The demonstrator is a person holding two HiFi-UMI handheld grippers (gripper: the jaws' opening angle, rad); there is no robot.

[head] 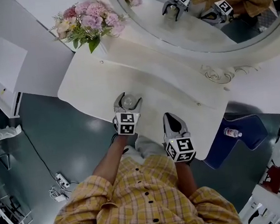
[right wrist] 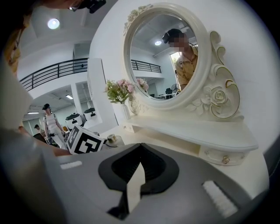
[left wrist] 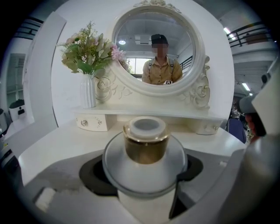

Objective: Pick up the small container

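The small container point(head: 128, 103) is a round frosted jar with a gold collar and a white cap. It sits between the jaws of my left gripper point(head: 130, 98), which is shut on its body over the front of the white dressing table point(head: 151, 78). The left gripper view shows the container point(left wrist: 145, 151) close up, filling the left gripper point(left wrist: 144, 179). I cannot tell whether it is clear of the tabletop. My right gripper point(head: 170, 117) hovers just to the right at the table's front edge. The right gripper point(right wrist: 139, 151) has its jaws together and holds nothing.
A white vase of pink flowers point(head: 89, 20) stands at the back left under the oval mirror point(head: 205, 19). A raised shelf with small drawers point(left wrist: 144, 114) runs beneath the mirror. A blue seat point(head: 240, 134) with a bottle point(head: 233, 132) is at the right, and a power strip point(head: 63, 180) lies on the floor.
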